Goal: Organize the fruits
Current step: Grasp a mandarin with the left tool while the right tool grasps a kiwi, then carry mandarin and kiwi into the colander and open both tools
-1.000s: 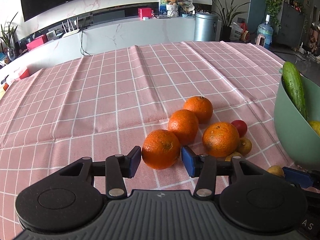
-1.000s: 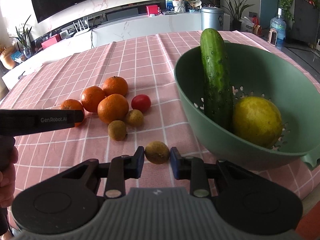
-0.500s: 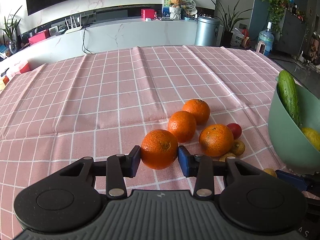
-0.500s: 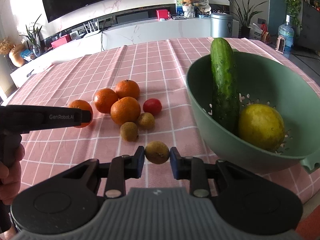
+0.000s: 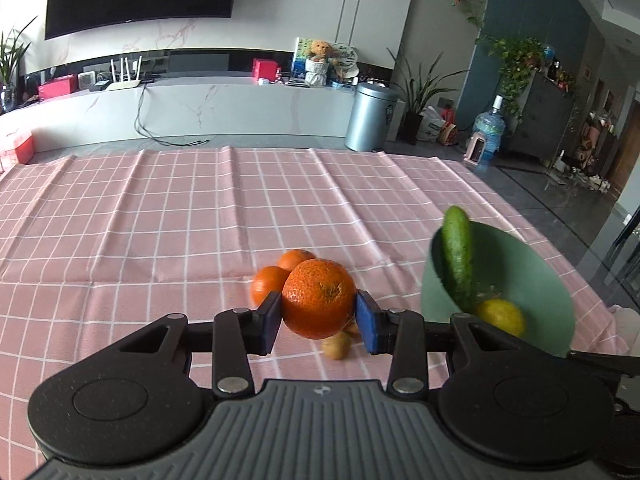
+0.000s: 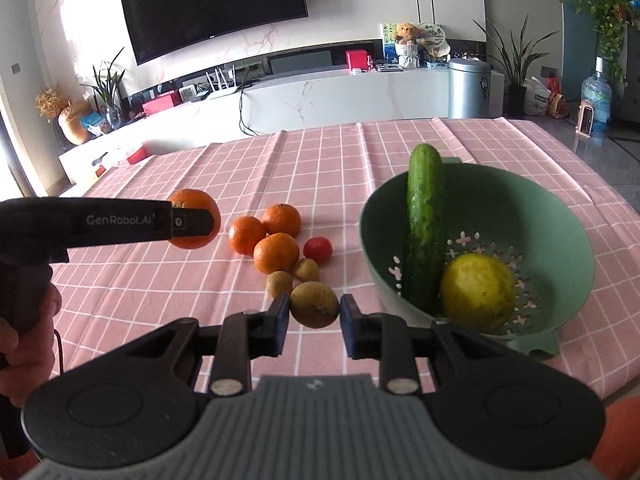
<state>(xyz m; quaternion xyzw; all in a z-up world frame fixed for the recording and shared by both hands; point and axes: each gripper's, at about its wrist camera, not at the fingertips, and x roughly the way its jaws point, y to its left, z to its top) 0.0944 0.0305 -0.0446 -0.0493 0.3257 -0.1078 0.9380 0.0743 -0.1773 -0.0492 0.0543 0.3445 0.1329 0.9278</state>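
Orange [image 5: 318, 299] clamped in left tool [image 5: 316, 322].

left gripper [image 5: 317, 318] tilted downward, blue pads [image 5: 271, 318] pressed on either flank of an orange [image 5: 319, 298] and holding it clear of the cloth, jaws having just been closing on it. right gripper [image 6: 314, 316] likewise angled down, narrow-set pads [image 6: 281, 315] clamped on a small brown fruit [image 6: 314, 304], also lifted. seen from the right wrist view: left gripper's black body reaching in from the left edge, with a hand [image 6: 24, 344] wrapped round its handle below.
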